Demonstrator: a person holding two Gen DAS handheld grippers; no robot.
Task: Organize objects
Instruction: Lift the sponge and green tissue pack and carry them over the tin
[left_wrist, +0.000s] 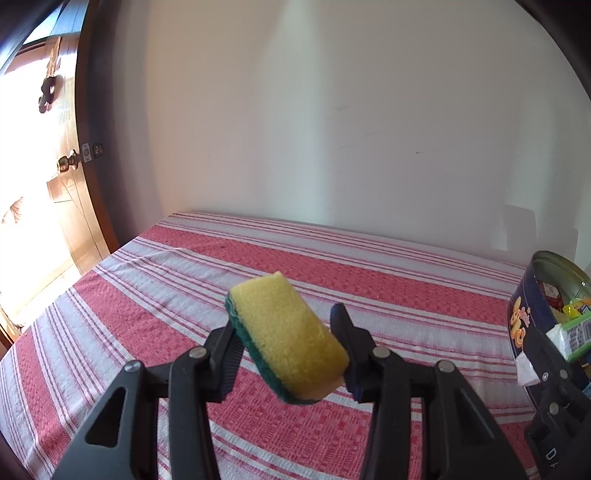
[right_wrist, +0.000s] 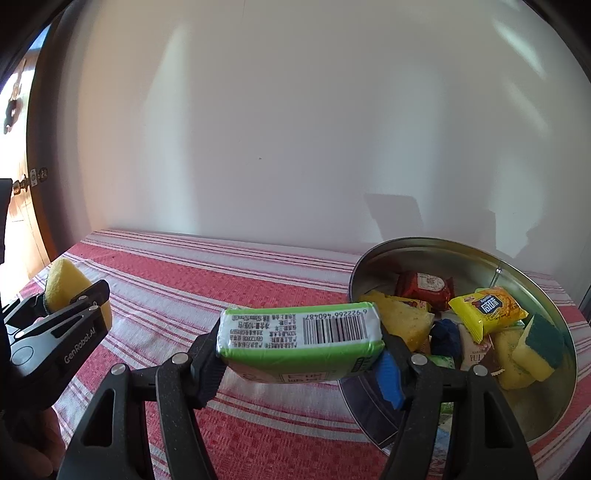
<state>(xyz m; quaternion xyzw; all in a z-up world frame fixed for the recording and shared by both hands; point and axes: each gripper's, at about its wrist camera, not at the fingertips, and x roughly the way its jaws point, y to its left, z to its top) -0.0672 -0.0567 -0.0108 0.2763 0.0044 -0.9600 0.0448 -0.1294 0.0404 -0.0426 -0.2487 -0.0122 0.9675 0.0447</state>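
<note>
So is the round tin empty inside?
No, the round tin holds snack packets and sponges in a pile.

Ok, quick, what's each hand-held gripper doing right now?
Left hand-held gripper: shut on the yellow sponge.
Right hand-held gripper: shut on the green packet.

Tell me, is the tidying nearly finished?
Probably. The tin already holds snack packets and sponges. In hand: the left gripper holds a yellow sponge, the right gripper a green pack. Both remain to be put away; the striped cloth shows nothing else loose.
</note>
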